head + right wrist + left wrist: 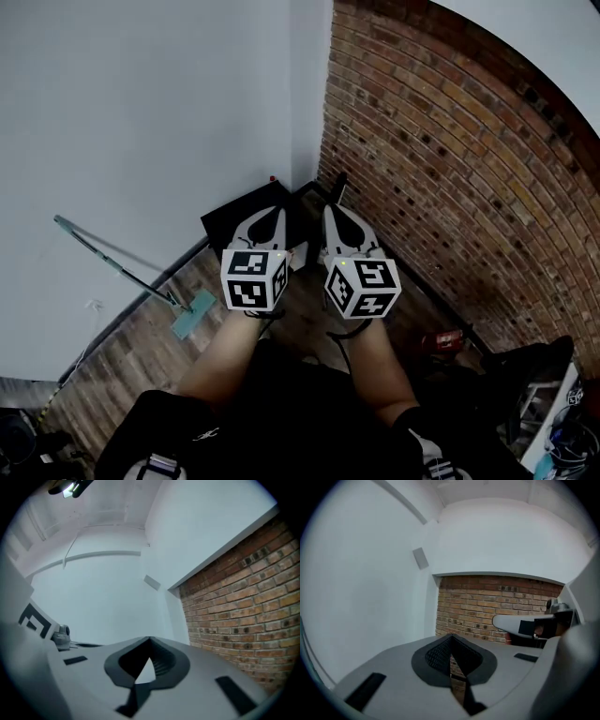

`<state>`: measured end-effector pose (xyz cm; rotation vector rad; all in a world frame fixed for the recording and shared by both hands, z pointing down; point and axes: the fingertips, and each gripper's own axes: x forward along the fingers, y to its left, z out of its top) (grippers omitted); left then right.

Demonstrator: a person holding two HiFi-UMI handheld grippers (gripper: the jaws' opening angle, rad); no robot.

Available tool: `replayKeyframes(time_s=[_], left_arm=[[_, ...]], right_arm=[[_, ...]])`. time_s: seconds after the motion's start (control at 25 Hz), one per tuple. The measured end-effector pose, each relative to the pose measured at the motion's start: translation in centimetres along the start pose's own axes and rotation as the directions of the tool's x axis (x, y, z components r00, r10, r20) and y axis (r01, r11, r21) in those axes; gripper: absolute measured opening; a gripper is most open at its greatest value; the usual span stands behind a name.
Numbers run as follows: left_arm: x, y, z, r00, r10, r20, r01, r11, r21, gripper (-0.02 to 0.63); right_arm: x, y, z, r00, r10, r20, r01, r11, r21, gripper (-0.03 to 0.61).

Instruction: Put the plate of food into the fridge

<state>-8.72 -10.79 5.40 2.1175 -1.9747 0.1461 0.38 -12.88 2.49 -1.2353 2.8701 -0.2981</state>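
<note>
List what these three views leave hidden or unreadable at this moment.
- Head view: black object in the corner, partly covered by the left gripper and right gripper; it cannot be identified.
- Head view: clutter at lower right, cut off by the edge and too small to identify.
- Both gripper views: only walls beyond the jaws; no plate or fridge in any view.
</note>
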Motion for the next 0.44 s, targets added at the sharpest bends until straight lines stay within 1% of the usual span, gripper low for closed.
replayKeyframes(time_s=[0.2,0.44], left_arm=[[-0.6,-1.7,0.4,0.999,-0.019,0.03,0.019,1.0,0.002,-0.005],[-0.3,-2.3,-0.1,1.0,-0.007,0.029,0.007,1.0,0.019,-0.005]], right_arm=[[-1.0,-0.5,-0.4,1.0,0.005,-0.006,-0.005,1.0,0.016,0.012],[-0.6,-0.8,-1.2,0.999,0.029,-0.02,-0.029,0.999,0.013,0.012]])
